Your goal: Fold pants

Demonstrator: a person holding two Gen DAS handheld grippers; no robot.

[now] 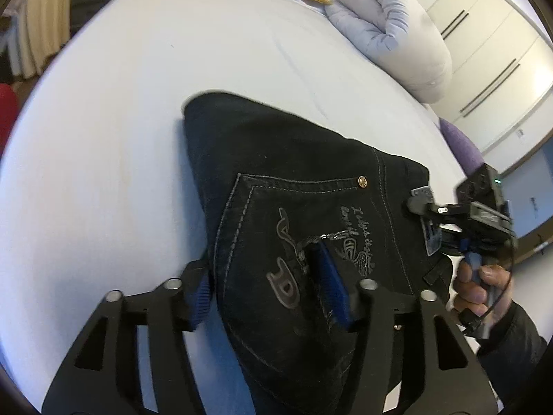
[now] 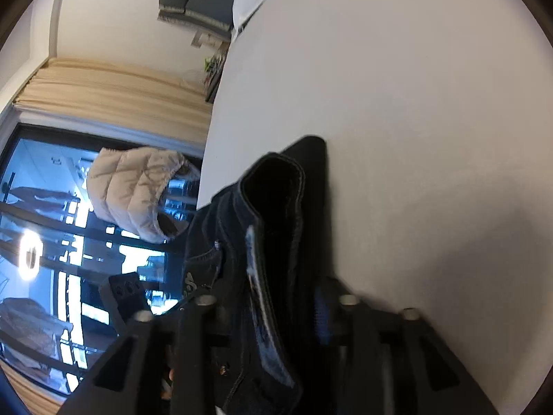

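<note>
Pants [image 1: 293, 207] on bed [image 1: 138, 121], duvet [image 1: 390, 31] well apart

A white-sheeted bed [image 1: 145, 110] carries the dark folded pants [image 1: 276, 186], a rolled pale duvet [image 1: 390, 31] and pillows.

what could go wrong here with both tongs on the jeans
The left tongs pinch only a side fold of the black jeans beside the back pocket, so layers could slip out uneven. The right tongs grip the thick waistband; pulling apart might drag the folded stack across the white bed.
</note>
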